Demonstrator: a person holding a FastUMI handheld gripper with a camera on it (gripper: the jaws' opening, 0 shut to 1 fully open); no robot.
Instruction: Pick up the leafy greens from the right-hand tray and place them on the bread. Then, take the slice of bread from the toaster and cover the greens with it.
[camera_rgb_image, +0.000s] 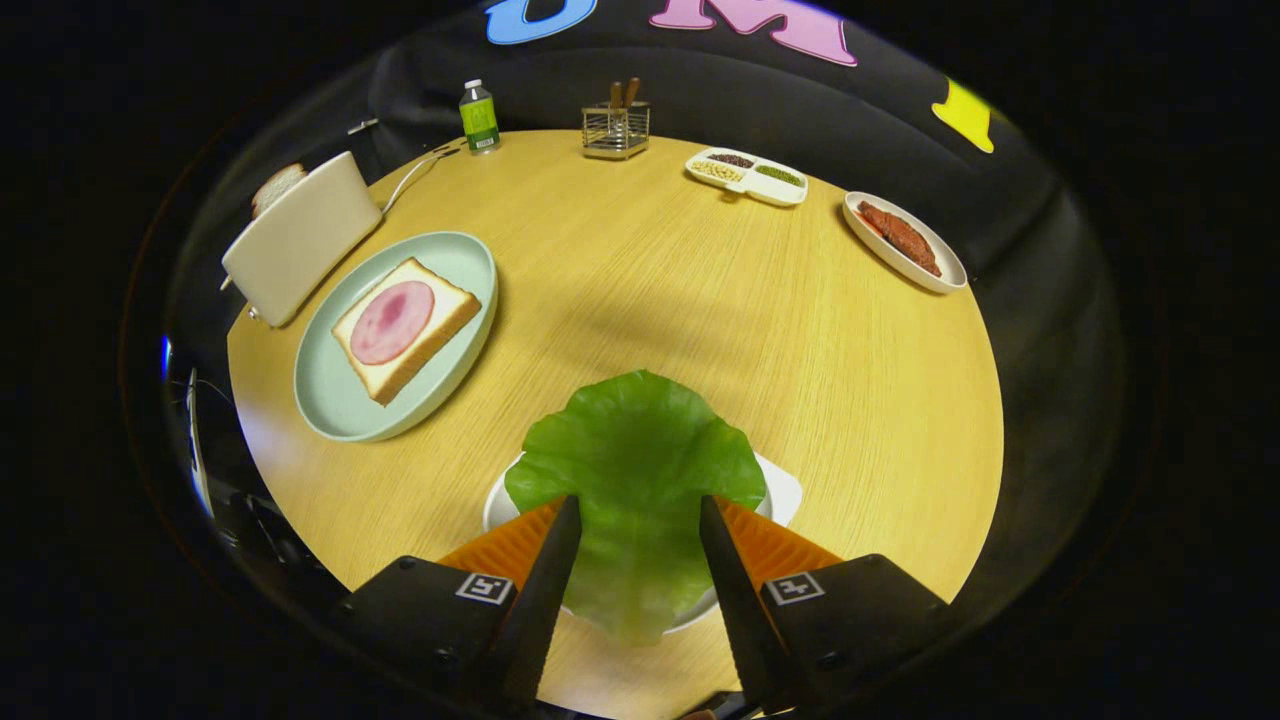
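One leafy green (635, 480) lies lengthwise between fingers, broad end ahead | gripper (638, 512) parted, holding nothing | over white tray (785, 492)

Green leafy greens (636, 470), pink ham (392, 308) on pale bread (405, 328), mint plate (345, 400), orange-ribbed black tool (636, 515).

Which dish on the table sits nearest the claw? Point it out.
The white tray under the leafy greens: the open claw straddles the leaf right over it. The green plate with bread, divided dish and meat dish lie beyond.
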